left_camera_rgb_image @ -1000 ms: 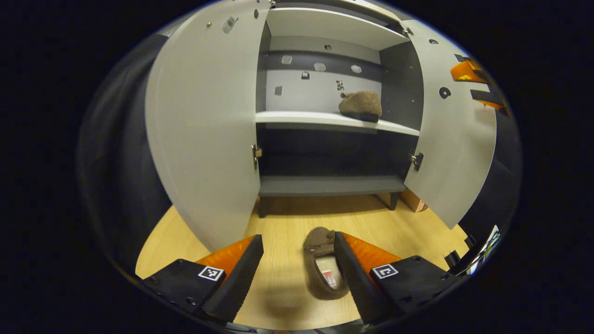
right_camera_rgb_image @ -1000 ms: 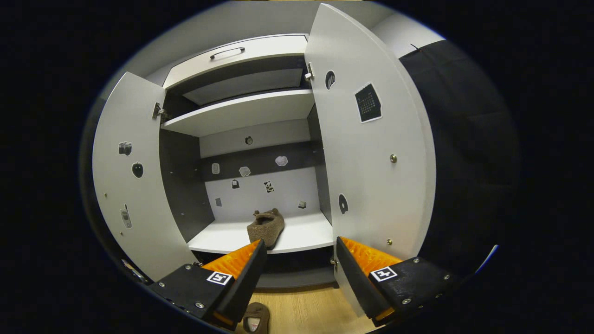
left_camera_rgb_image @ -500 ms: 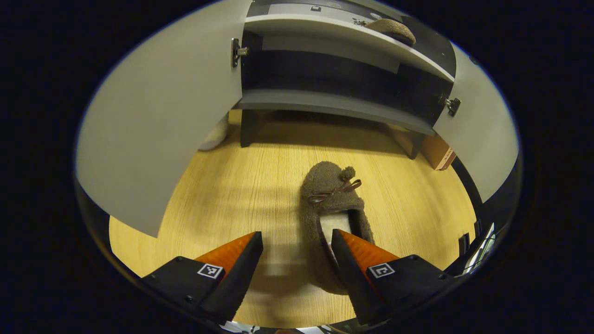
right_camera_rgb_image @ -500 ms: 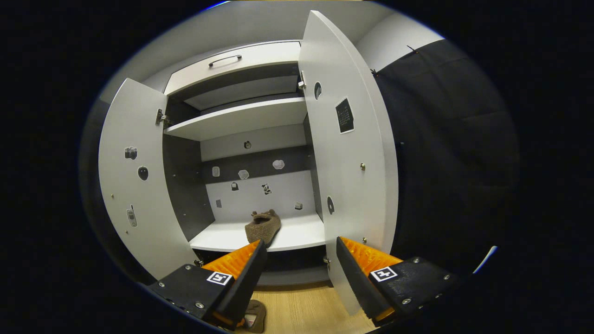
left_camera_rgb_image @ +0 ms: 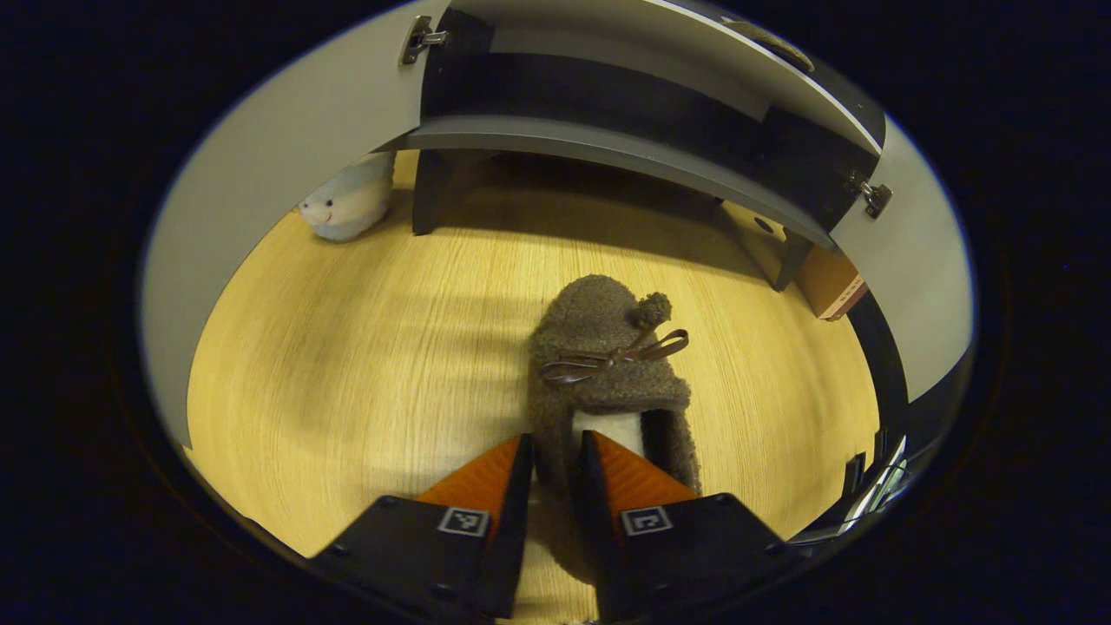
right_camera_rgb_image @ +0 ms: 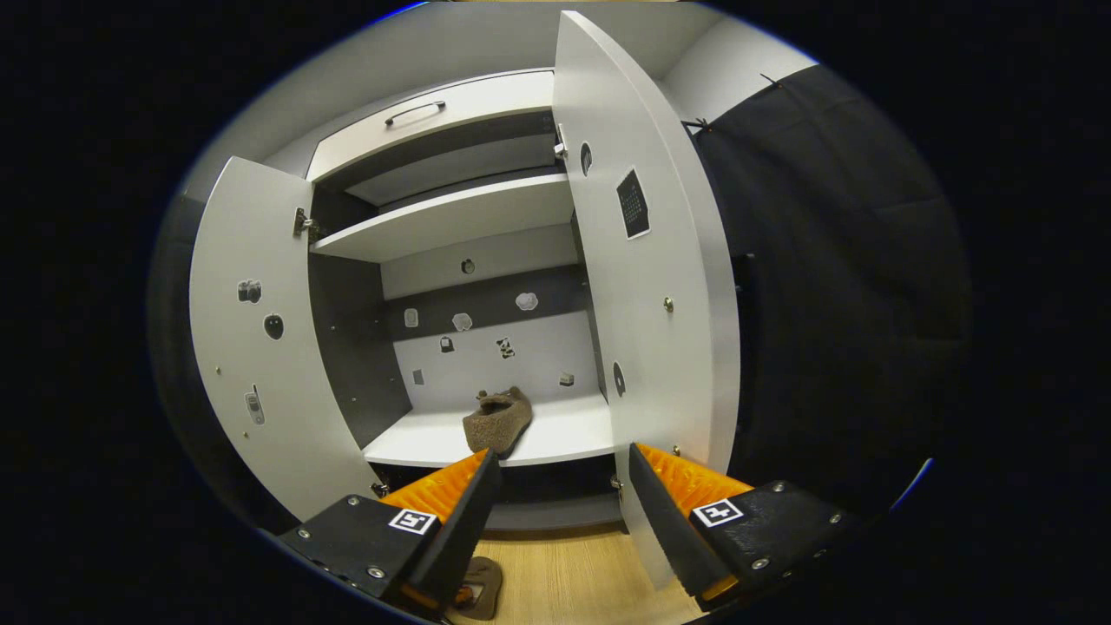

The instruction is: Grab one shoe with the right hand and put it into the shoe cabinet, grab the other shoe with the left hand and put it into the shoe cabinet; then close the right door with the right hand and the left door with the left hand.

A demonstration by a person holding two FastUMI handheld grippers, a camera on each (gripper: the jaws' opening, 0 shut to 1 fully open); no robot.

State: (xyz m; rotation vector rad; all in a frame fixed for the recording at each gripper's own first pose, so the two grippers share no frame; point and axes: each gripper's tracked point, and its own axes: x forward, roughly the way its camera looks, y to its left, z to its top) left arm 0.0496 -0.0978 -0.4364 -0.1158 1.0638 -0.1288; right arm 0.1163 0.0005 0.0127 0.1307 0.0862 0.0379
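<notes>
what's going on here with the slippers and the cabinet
A person is putting a pair of slippers away. One brown slipper already sits on a shelf of the shoe cabinet, whose two doors stand open. The left tool has closed on the side wall of the other slipper on the wooden floor. The right tool hangs open, facing the cabinet.

Left hand-held gripper (left_camera_rgb_image: 553, 451): pitched steeply downward, fingers drawn close together with a narrow gap. Right hand-held gripper (right_camera_rgb_image: 562, 464): raised, roughly level, fingers spread wide apart, nothing between them.
</notes>
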